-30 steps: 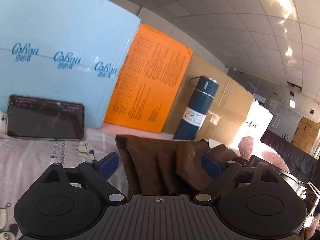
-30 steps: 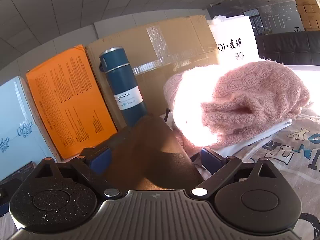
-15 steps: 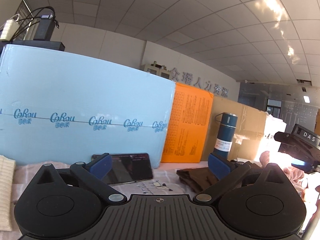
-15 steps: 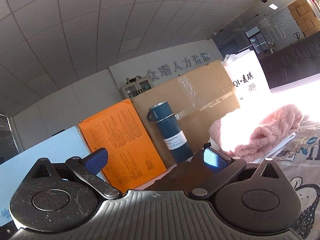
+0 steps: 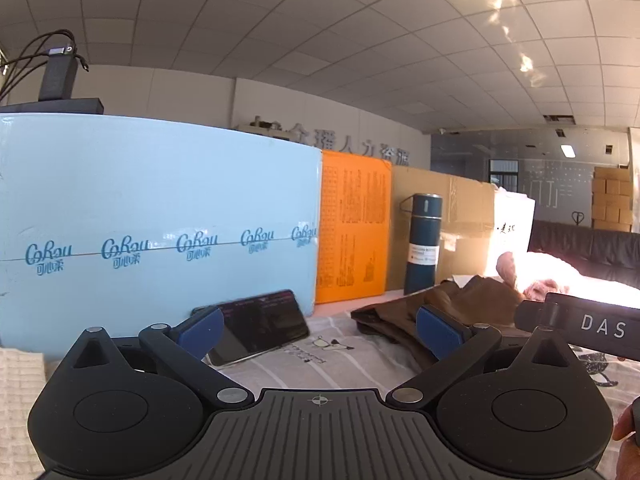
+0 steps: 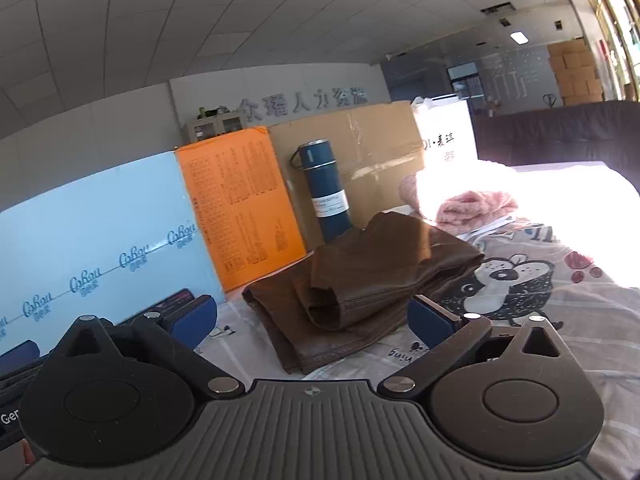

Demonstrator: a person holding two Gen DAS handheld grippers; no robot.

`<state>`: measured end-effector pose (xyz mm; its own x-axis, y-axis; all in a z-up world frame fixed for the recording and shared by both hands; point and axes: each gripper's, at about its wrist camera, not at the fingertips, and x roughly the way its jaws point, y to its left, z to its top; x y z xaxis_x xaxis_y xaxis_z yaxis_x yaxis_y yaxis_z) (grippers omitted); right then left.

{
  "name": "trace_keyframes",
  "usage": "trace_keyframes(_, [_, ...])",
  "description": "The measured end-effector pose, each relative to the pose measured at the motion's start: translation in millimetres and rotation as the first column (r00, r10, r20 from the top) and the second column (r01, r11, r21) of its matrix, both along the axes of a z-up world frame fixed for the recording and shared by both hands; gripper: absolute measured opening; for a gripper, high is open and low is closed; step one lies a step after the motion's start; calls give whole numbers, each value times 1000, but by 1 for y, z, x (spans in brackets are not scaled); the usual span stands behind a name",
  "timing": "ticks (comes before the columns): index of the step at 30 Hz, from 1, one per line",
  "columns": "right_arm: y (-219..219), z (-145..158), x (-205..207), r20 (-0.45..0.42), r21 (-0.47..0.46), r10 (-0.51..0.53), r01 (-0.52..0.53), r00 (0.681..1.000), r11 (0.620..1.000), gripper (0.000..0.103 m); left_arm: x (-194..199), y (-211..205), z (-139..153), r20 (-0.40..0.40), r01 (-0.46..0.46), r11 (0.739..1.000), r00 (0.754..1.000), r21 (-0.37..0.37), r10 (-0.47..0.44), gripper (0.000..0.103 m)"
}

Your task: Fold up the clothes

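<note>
A brown garment [image 6: 368, 272] lies folded in a loose stack on the cartoon-print sheet [image 6: 520, 300], just ahead of my right gripper [image 6: 312, 320]. That gripper is open, its blue pads apart and nothing pressed between them. In the left wrist view the same brown garment [image 5: 460, 304] sits ahead and to the right. My left gripper [image 5: 320, 330] stands wide open and holds nothing. The right gripper's black body [image 5: 580, 326] pokes in from the right edge of that view.
A phone [image 5: 264, 324] leans against a light blue board [image 5: 160, 216]. An orange board [image 6: 240, 208], a dark blue flask [image 6: 326, 190], cardboard [image 6: 380, 152] and a white bag [image 6: 448, 136] line the back. A pink knit sweater [image 6: 476, 204] lies in glare at the right.
Both grippers have drawn back from the brown garment, which was between their jaws a second ago. It now lies on the sheet, and both views show more of the room.
</note>
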<state>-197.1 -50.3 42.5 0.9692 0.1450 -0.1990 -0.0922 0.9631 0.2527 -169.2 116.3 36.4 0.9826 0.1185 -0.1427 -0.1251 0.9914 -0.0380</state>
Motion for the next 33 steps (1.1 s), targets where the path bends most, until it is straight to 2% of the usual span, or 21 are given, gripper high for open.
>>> trace_keyframes(4, [8, -11, -1, 33, -68, -85, 87, 996, 994, 103, 4, 8, -17, -3, 47, 999, 999, -17, -47, 103])
trace_keyframes(8, [17, -23, -1, 114, -150, -187, 203, 976, 968, 103, 0, 5, -24, 54, 29, 997, 998, 70, -33, 103])
trace_keyframes(10, [22, -30, -1, 142, -186, -235, 259, 961, 948, 103, -2, 10, -25, 65, 51, 998, 996, 32, -53, 103])
trace_keyframes(12, [23, -31, 0, 147, -195, -237, 263, 960, 945, 103, -5, 13, -25, 77, 64, 998, 995, -2, -64, 103])
trace_keyframes(19, [26, -31, 2, 147, -218, -211, 239, 966, 946, 103, -3, 6, -26, 60, 87, 996, 994, 36, -89, 103])
trace_keyframes(33, [23, -31, 2, 138, -198, -233, 257, 963, 946, 103, -3, 5, -26, 58, 125, 992, 990, 34, -127, 103])
